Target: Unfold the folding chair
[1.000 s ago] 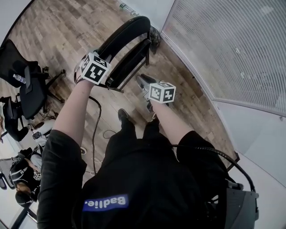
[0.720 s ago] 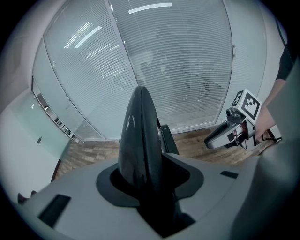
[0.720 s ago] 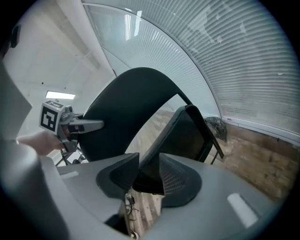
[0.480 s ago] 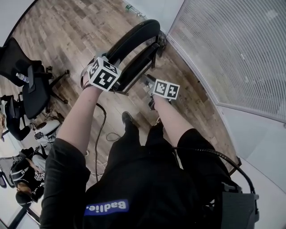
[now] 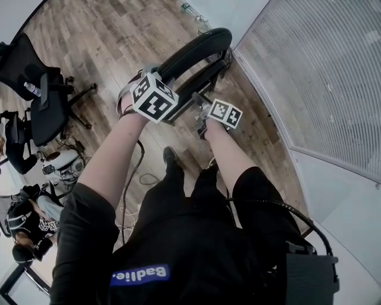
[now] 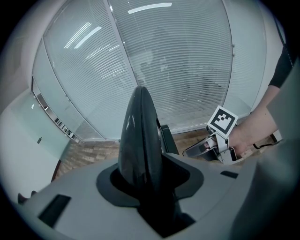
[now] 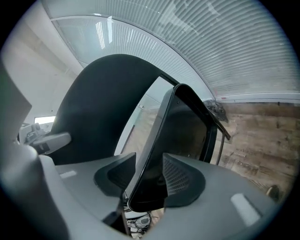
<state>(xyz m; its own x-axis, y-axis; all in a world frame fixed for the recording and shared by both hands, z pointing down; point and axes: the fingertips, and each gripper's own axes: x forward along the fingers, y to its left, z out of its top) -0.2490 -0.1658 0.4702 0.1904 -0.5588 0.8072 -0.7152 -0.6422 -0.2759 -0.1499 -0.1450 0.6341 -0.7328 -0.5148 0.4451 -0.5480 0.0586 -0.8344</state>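
Note:
The black folding chair stands folded on the wood floor, its curved backrest (image 5: 196, 50) above the flat seat panel (image 5: 199, 83). My left gripper (image 5: 156, 89) is shut on the backrest's top edge (image 6: 139, 136), which fills the gap between its jaws (image 6: 145, 173). To its right, my right gripper (image 5: 202, 113) reaches to the seat. Its jaws (image 7: 147, 180) have just been opening and stand on both sides of the seat's lower edge (image 7: 154, 159), with a gap on the left side. The right gripper (image 6: 206, 149) also shows in the left gripper view.
A glass wall with blinds (image 5: 321, 77) runs close along the chair's right. A black office chair (image 5: 36, 101) stands at the left, a bottle (image 5: 190, 11) by the far wall. Cables (image 5: 140, 173) lie on the floor by my feet. A seated person (image 5: 27, 229) is at lower left.
My right gripper has moved down and in toward the seat panel's edge and rolled. My left gripper has kept its hold on the backrest.

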